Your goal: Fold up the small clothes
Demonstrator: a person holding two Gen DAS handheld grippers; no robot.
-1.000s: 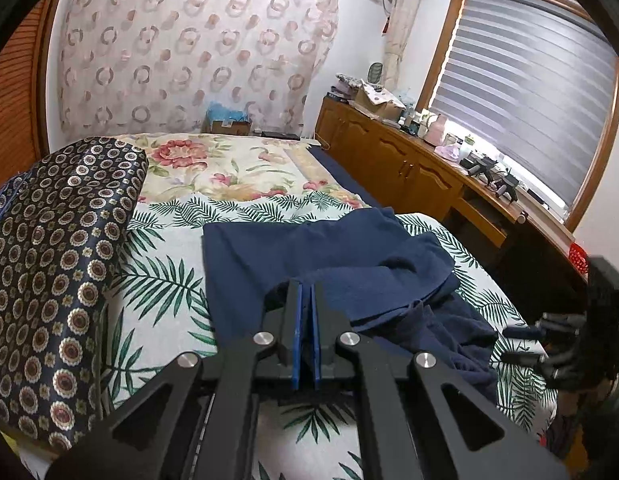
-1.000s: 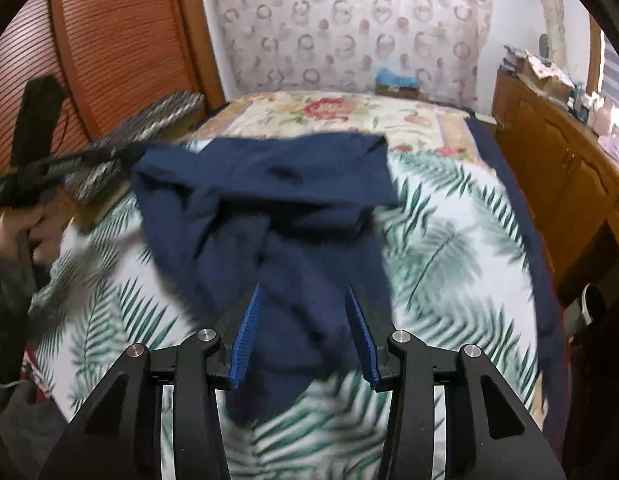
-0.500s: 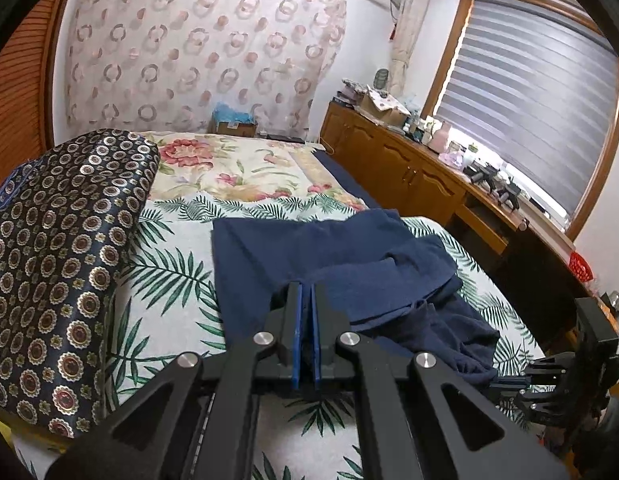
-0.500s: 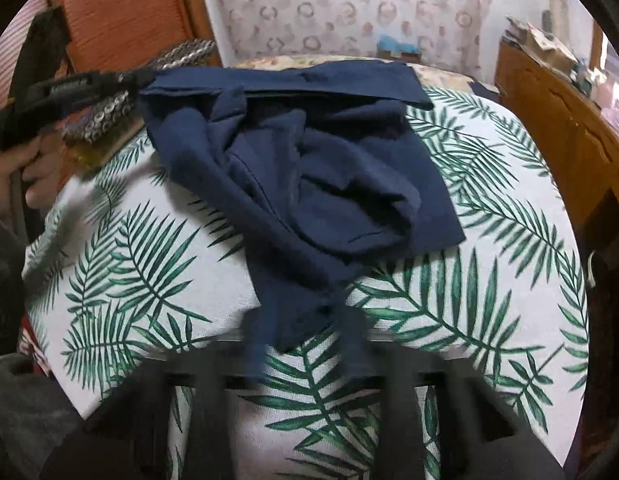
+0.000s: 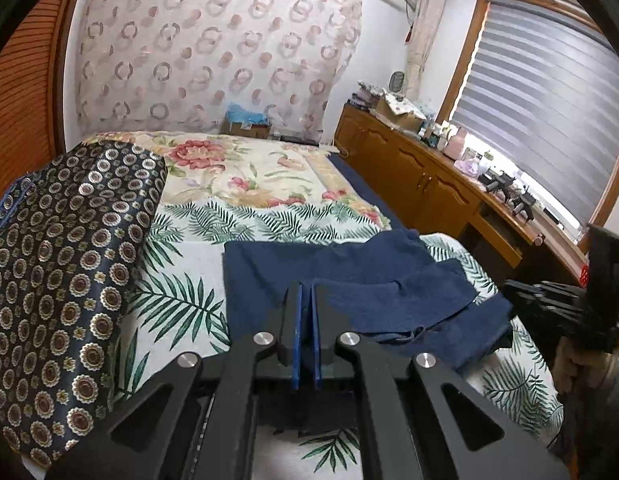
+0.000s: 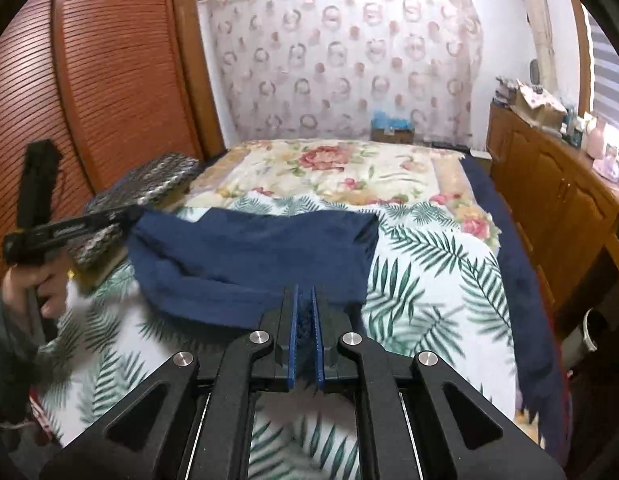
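Observation:
A navy blue garment (image 5: 349,272) lies partly spread on the palm-leaf sheet (image 5: 177,292) of a bed. My left gripper (image 5: 305,290) is shut on the garment's near edge. The right wrist view shows the left gripper (image 6: 135,214) pinching the garment (image 6: 249,256) at its left corner. My right gripper (image 6: 305,294) is shut on the garment, with blue fabric showing between its pads. In the left wrist view the right gripper (image 5: 509,292) meets the cloth's right end, where the fabric is bunched in folds.
A dark cushion with round motifs (image 5: 61,280) lies at the bed's left edge. A floral quilt (image 5: 237,168) covers the far half of the bed. A wooden cabinet (image 6: 549,192) runs along the right side and a louvred wooden door (image 6: 109,80) along the left. A hand (image 6: 37,280) holds the left gripper.
The right gripper's jaws were open above the garment, dipped to its near edge, shut on the fabric and rose. The crumpled cloth now lies flatter. The left gripper stayed shut on its corner.

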